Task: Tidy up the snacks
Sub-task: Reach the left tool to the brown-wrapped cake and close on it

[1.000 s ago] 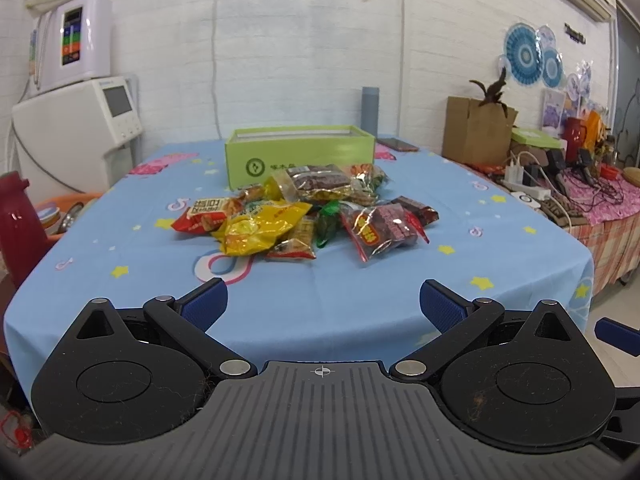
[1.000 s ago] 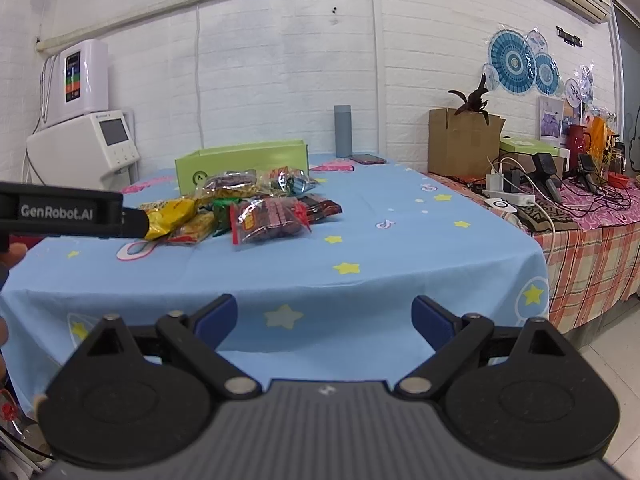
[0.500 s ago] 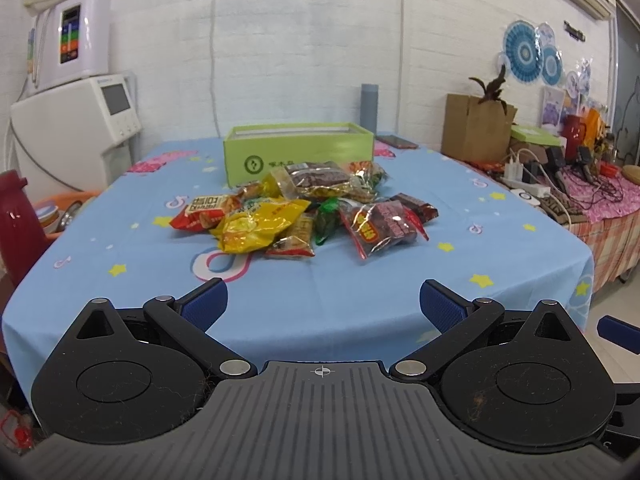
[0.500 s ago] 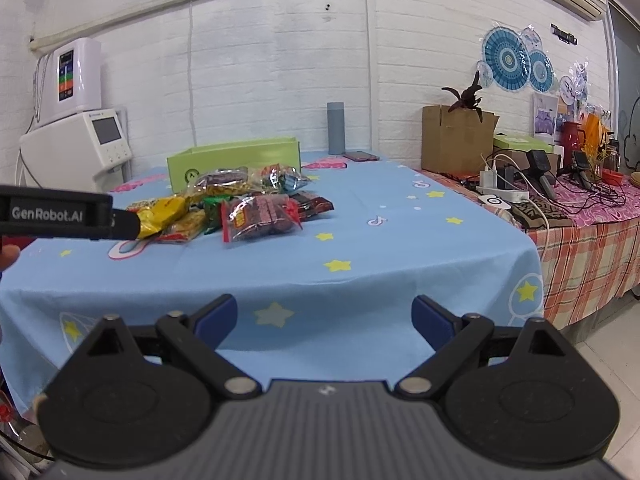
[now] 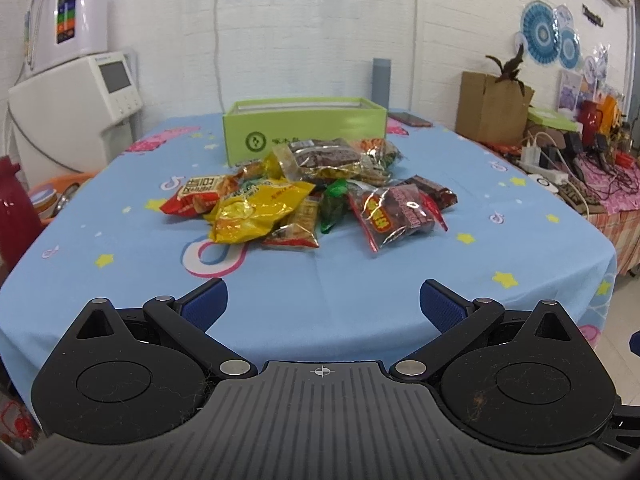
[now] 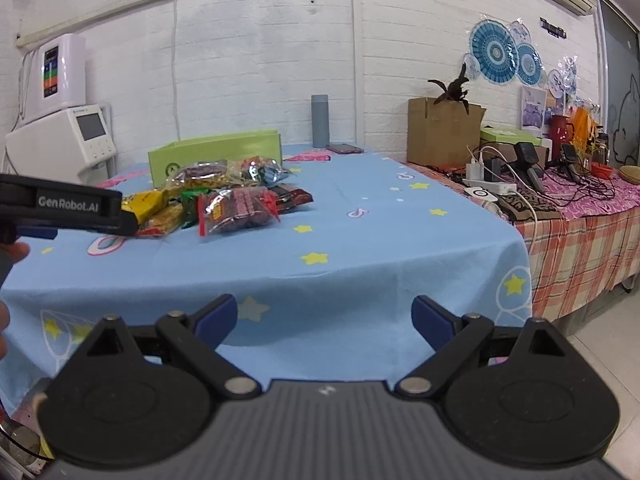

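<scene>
A heap of crinkly foil and clear plastic snack packets (image 5: pixel 312 196) lies near the middle of the table draped in a soft blue star-printed cloth (image 5: pixel 360 300), touching the front wall of an open lime-green rectangular cardboard box (image 5: pixel 304 130) that sits toward the far edge. The black left gripper (image 5: pixel 323 300) with ribbed blue pads hovers over the near edge, jaws wide apart and empty, the heap well ahead of it. The matching right gripper (image 6: pixel 324 318) hangs just off the near right corner, equally spread and empty, the packets far ahead to its left.
</scene>
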